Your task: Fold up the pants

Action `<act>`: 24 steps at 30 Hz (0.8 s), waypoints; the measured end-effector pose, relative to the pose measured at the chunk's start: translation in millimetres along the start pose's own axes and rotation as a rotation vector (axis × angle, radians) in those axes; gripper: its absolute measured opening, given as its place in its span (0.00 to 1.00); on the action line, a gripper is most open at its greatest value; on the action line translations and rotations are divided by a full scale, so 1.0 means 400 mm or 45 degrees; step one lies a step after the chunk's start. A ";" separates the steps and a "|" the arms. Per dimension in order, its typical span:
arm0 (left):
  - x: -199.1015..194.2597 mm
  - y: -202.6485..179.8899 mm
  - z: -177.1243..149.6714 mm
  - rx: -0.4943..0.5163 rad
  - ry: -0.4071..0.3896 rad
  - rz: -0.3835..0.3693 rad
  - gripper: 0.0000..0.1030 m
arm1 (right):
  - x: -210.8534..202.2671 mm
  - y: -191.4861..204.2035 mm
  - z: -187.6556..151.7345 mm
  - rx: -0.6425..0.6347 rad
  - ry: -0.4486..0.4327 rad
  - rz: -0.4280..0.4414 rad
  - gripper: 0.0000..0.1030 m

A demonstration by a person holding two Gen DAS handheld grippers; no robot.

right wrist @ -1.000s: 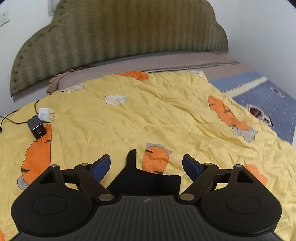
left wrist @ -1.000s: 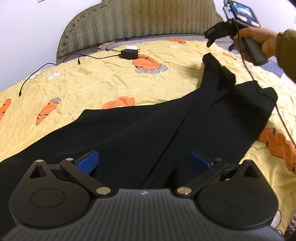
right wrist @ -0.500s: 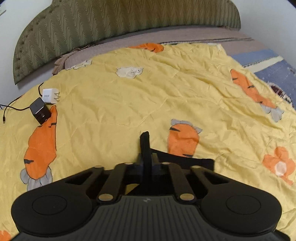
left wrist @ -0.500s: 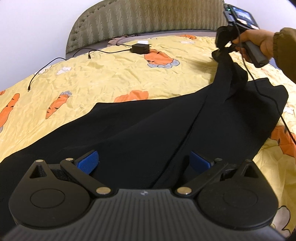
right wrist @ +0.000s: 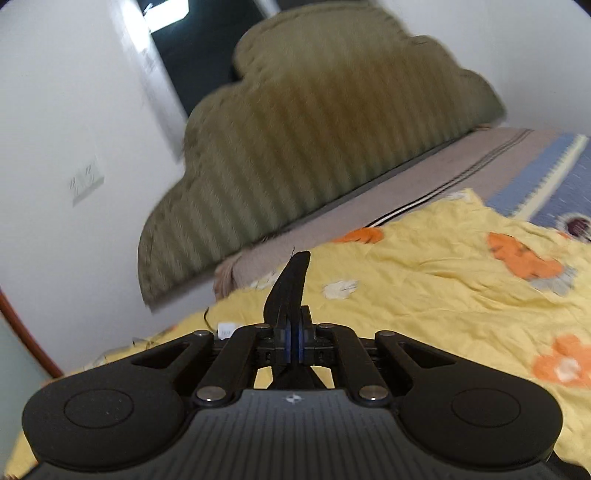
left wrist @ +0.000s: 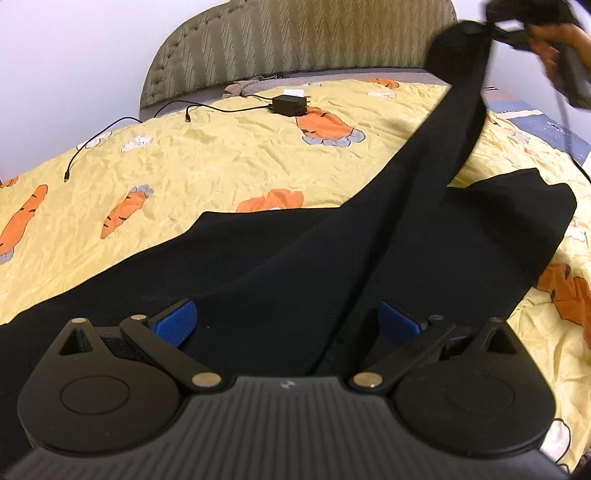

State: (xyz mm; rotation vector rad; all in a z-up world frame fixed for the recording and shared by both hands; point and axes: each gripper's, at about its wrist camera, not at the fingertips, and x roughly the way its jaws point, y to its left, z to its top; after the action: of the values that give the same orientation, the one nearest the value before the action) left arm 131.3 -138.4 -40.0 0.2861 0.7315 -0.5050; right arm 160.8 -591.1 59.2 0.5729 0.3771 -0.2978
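Black pants (left wrist: pixel 295 266) lie spread on a yellow carrot-print bedspread (left wrist: pixel 221 158). My left gripper (left wrist: pixel 286 323) is open just above the pants, blue pads either side of a fold ridge. My right gripper (right wrist: pixel 293 338) is shut on a tip of the pants' fabric (right wrist: pixel 290 284) that sticks up between the pads. In the left wrist view the right gripper (left wrist: pixel 517 26) is raised at the top right, pulling one pant leg (left wrist: pixel 458 107) up off the bed in a taut strip.
A black charger (left wrist: pixel 290 104) with its cable (left wrist: pixel 122 125) lies on the bedspread near the olive headboard (left wrist: pixel 295 44). A blue patterned blanket (right wrist: pixel 546 184) lies at the far right. White walls surround the bed.
My right gripper closed on the pant leg end, then lifted it high toward the headboard, stretching the leg. My left gripper stayed open over the pants.
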 end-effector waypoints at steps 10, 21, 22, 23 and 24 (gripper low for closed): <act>-0.019 -0.032 -0.011 0.031 0.007 -0.007 1.00 | -0.206 -0.456 -0.193 0.590 0.013 -0.264 0.04; -0.070 0.019 -0.012 -0.040 0.001 0.118 1.00 | -0.356 -0.441 -0.333 0.483 0.029 -0.668 0.07; -0.075 0.030 -0.012 -0.059 0.000 0.133 1.00 | -0.372 -0.400 -0.344 0.429 0.033 -0.590 0.07; -0.080 0.044 -0.013 -0.084 0.000 0.144 1.00 | -0.388 -0.357 -0.361 0.387 0.061 -0.436 0.07; -0.083 0.055 -0.014 -0.109 0.003 0.153 1.00 | -0.389 -0.304 -0.383 0.350 0.137 -0.226 0.07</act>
State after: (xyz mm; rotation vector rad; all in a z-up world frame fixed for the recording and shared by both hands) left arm 118.8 -106.6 -19.1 0.2488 0.7320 -0.3588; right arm -63.3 -574.4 -50.4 0.8293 0.4959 -0.4957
